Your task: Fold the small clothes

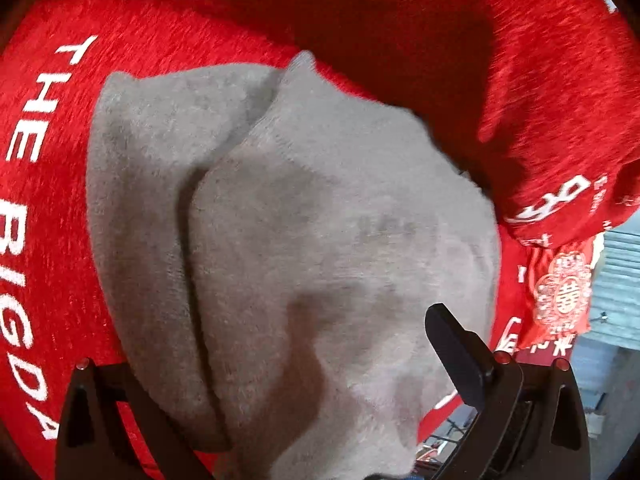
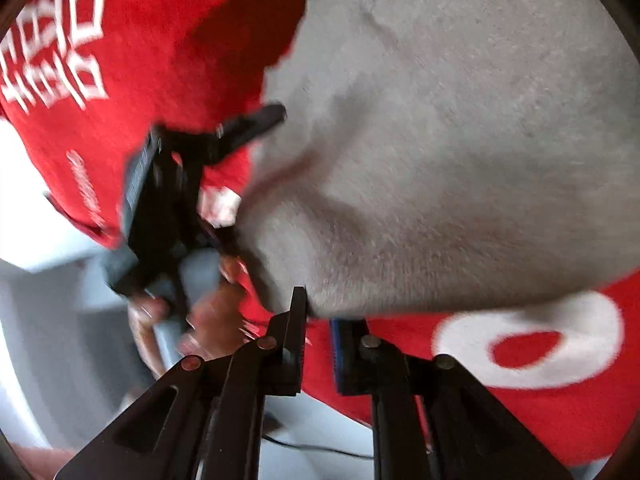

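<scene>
A small grey fleece garment (image 1: 304, 240) lies folded over itself on a red cloth with white lettering (image 1: 36, 184). It drapes over my left gripper (image 1: 280, 420): only the right finger (image 1: 460, 356) shows, the left one is under the cloth, so the grip is hidden. In the right wrist view the grey garment (image 2: 460, 152) fills the upper right. My right gripper (image 2: 320, 324) has its fingers a small gap apart at the garment's lower edge, with red cloth between them. The left gripper (image 2: 224, 152) shows there at the garment's left edge, held by a hand.
The red cloth (image 2: 140, 80) covers the surface and hangs over its edge (image 1: 560, 216). Beyond the edge are a grey-blue floor (image 1: 616, 280) and a white area (image 2: 60, 240). A thin black cable (image 2: 320, 450) runs below.
</scene>
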Available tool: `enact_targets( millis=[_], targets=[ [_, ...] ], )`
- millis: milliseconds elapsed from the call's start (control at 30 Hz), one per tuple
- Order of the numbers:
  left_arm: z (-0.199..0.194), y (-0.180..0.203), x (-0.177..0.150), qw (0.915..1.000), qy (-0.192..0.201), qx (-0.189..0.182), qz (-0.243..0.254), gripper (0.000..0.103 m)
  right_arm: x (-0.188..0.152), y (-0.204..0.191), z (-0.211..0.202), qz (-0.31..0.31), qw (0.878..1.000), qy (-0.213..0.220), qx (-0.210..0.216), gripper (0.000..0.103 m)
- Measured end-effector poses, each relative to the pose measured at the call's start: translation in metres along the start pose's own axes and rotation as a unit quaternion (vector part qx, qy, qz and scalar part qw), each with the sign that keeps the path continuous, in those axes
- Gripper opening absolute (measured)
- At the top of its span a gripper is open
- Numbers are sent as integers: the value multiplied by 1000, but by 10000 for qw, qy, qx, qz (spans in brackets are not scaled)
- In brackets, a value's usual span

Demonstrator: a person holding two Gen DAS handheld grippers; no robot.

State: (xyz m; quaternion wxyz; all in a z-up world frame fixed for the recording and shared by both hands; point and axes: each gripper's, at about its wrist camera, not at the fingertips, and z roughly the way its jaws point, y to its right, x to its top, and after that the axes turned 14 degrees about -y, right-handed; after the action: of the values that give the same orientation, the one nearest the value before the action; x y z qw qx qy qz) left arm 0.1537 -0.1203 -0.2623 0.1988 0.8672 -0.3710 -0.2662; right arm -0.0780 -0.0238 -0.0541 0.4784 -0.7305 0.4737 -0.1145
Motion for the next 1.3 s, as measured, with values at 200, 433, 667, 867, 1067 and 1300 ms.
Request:
enact_targets(
  millis=[200, 433, 667, 867, 1067, 1300],
  targets=[
    [5, 8, 1, 9994, 94, 321, 64, 101, -11, -1, -24, -348, 9921, -467, -1108, 52],
    [-3, 8, -3, 9975, 283, 651, -5, 96, 13, -10, -89, -541, 9860, 490, -1501, 29],
    [-1, 8, -5, 9909, 326, 1304, -97, 74, 70, -3, -70, -516, 9775, 532, -1977, 13],
    [-13, 11, -5, 9874, 666, 1435, -75, 23, 69, 12, -55, -583, 9789, 249, -1944, 12],
    [-39, 41, -19, 9886, 1025, 1008, 450, 20, 61, 25, -71, -427, 9877, 175, -1497, 12],
    [-64, 116, -38, 9820, 1301, 569, 1244, 16, 52, 36, -105, -388, 9923, 365, -1121, 13]
  ],
)
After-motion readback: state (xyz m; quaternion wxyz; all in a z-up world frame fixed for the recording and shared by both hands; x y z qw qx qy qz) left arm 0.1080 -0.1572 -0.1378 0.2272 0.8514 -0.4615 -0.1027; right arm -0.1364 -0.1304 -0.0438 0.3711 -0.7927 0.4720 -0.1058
